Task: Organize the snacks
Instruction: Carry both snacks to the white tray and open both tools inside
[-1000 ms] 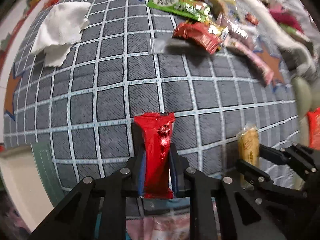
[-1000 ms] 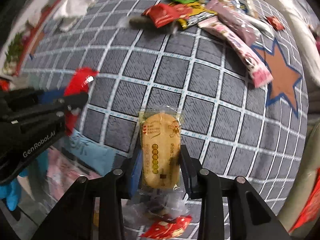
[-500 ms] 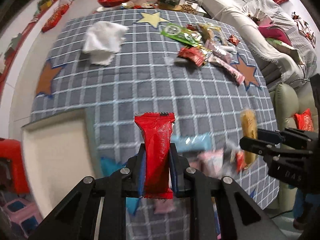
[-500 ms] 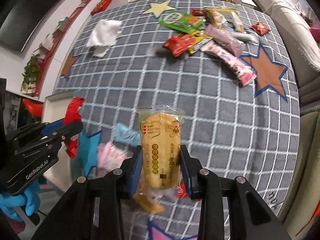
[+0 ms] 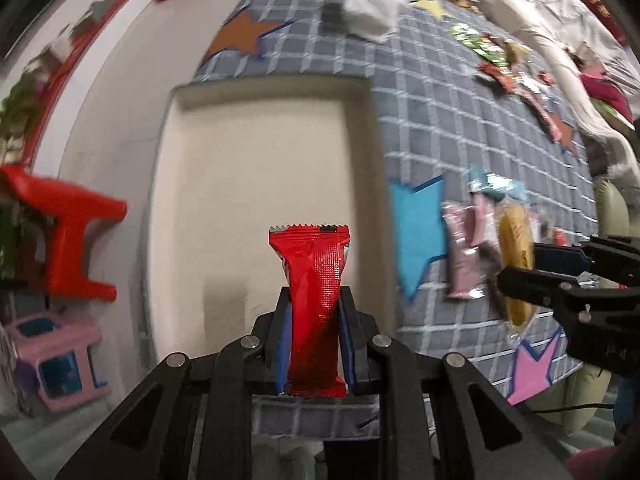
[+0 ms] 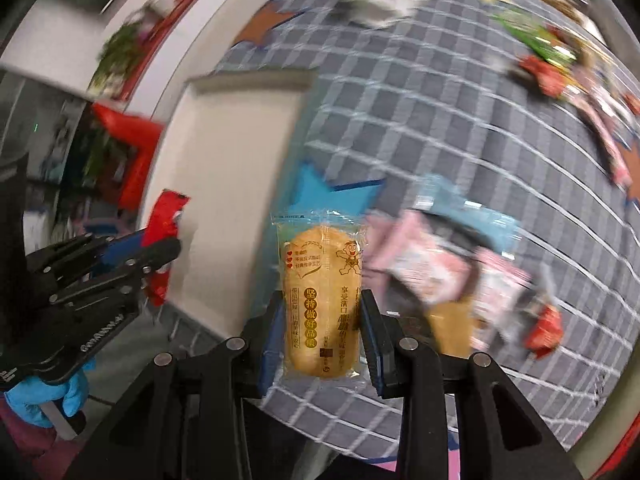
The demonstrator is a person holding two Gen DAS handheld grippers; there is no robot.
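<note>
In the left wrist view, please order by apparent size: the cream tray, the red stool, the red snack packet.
1. cream tray
2. red stool and red snack packet: look alike; the packet is nearer the camera, so unsure.

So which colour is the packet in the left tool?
Red, clearest in the left wrist view.

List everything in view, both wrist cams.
red snack packet: 1, red, clamped upright in left tongs, above the tray
rice cracker pack: 1, yellow in clear wrap, clamped in right tongs
tray: 1, cream, at the rug's edge
rug: 1, grey grid with coloured stars
near snack pile: several, pink and light blue, blurred, beside blue star
far snack pile: several, green, red, pink, far side
white cloth: 1, crumpled, far end
stool: 1, red, off the rug
left tongs: 1, black, shut
right tongs: 1, black, shut
gloved hand: 1, blue glove, holds left tongs
</note>
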